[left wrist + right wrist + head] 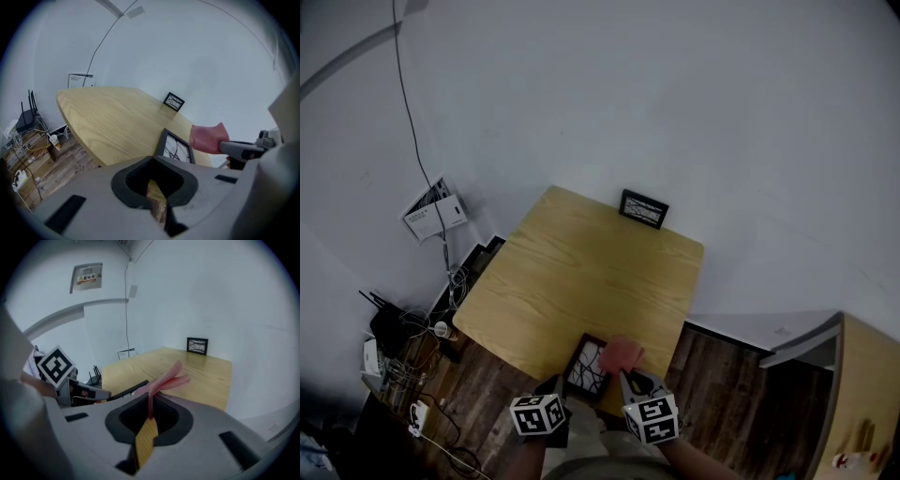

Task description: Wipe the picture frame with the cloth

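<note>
Wooden bench (pixel 581 272), lower centre: right tool (pixel 624 374) pinches pink cloth (pixel 622 353) over picture frame (pixel 588 367)'s right side; left tool (pixel 561 382), jaws together, sits by its lower-left corner.

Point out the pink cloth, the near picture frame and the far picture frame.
pink cloth (pixel 622 354): head view, its centre.
near picture frame (pixel 586 368): head view, its glass.
far picture frame (pixel 643 208): head view, its middle.

Left claw (pixel 151 160) and right claw (pixel 151 401) — grey shells, black padding — each topped with black-and-white marker cubes (pixel 537 414).
</note>
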Available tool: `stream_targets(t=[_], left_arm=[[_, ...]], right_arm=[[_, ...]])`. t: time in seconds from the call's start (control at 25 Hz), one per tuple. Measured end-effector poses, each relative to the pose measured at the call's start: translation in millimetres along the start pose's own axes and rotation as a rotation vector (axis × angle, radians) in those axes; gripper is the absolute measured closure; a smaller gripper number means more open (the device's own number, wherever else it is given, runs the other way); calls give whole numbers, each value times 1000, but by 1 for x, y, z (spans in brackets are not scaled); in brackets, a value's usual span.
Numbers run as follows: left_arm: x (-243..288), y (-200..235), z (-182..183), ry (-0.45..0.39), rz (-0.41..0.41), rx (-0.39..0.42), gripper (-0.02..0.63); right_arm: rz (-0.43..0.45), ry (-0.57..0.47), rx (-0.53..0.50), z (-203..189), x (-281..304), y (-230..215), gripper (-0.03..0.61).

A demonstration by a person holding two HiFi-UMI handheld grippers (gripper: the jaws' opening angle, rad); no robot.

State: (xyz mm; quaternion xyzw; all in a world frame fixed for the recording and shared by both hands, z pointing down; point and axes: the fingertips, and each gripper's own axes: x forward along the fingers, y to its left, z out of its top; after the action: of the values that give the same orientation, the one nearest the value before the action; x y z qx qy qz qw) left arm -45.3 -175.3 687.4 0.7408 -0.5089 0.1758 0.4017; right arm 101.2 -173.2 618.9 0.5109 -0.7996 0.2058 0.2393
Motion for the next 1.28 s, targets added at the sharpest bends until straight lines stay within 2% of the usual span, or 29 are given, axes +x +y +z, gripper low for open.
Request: stream_targets(t=[0.28,0.6,1.04,1.28], left_arm=[[-1,0,2,-1,4,0,609],[-2,1,4,0,3,5,609],[-3,1,4,1,2,7,609],[-3,1,4,-1,3,6,609]], right_arm=[[92,-73,-21,32,7,35,568],[184,-44,-64,24,32,78,568],[244,122,-80,-24,48,103,568],[248,174,-59,-38,50,104,568]])
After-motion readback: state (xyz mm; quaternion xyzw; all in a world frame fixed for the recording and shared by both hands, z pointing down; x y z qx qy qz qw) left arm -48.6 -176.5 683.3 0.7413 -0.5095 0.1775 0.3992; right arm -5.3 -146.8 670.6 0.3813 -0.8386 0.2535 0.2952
